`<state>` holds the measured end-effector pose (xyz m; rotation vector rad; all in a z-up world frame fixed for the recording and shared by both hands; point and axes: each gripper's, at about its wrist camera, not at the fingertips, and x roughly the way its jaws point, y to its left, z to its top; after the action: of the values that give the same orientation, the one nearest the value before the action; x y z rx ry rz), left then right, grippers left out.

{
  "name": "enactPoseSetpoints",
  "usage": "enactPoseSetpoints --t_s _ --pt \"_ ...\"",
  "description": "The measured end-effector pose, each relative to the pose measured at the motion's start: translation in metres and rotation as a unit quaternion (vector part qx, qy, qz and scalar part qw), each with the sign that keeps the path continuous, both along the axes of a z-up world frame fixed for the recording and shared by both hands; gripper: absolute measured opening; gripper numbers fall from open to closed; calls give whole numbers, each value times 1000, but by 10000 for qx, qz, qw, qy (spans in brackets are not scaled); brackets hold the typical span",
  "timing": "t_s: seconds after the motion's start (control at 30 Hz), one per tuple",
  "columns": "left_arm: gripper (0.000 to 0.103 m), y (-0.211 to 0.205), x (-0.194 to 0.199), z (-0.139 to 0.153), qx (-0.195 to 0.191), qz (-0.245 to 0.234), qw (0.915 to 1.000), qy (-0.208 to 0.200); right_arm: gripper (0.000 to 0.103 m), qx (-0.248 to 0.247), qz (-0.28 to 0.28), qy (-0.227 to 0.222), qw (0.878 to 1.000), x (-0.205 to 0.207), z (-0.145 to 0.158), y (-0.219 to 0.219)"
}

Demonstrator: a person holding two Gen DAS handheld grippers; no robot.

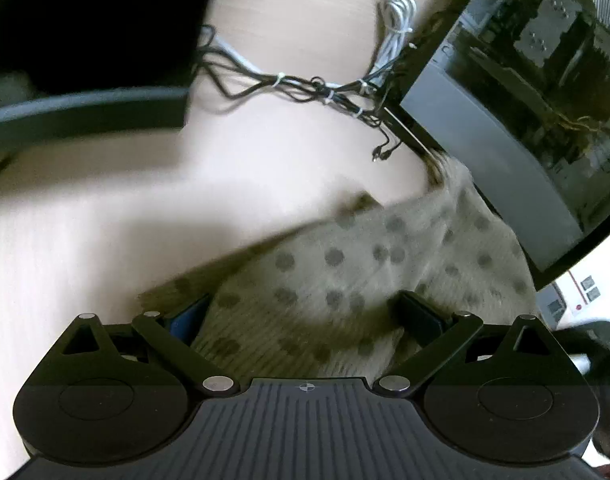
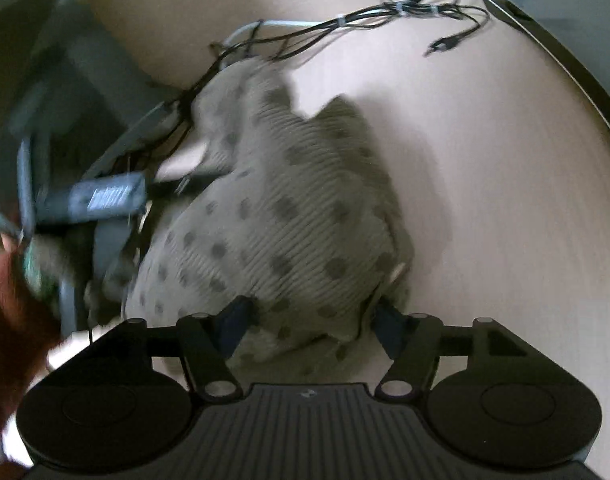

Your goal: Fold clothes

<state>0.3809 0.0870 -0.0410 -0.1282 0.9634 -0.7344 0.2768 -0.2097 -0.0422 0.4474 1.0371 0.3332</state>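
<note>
A beige ribbed garment with grey polka dots (image 1: 345,264) lies bunched on the pale wooden table (image 1: 85,240). My left gripper (image 1: 305,314) hangs over its near part with the fingers wide open, and cloth lies under and between them. In the right wrist view the same garment (image 2: 289,208) is a crumpled heap. My right gripper (image 2: 313,324) straddles the heap's near edge, jaws partly apart, one finger on each side of a fold. I see no clear pinch on the cloth.
A dark monitor (image 1: 525,120) stands at the right, right behind the garment. Bundled black and white cables (image 1: 305,84) run across the table behind it. A grey power adapter (image 2: 101,200) and more cables (image 2: 385,12) crowd the heap's left and far side.
</note>
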Motion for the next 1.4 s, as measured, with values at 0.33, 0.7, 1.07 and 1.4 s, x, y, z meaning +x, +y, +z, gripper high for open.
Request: enactPoseSetpoints --t_s 0.33,0.7,1.07,1.4 --pt "100 13 -95 9 -359 -701 9964 329 64 -183 -520 -1131 9921 44 48 -20" --pt "100 21 -123 80 -877 -350 9942 -516 56 1407 -1443 -62 9795 -5 -24 -51" --pt "102 -82 -137 42 -454 -1587 9851 -485 6 1456 -969 -1206 9772 -10 32 -26" --pt "103 4 -117 51 -268 -860 9930 -768 5 1164 -182 -84 9930 -60 6 13"
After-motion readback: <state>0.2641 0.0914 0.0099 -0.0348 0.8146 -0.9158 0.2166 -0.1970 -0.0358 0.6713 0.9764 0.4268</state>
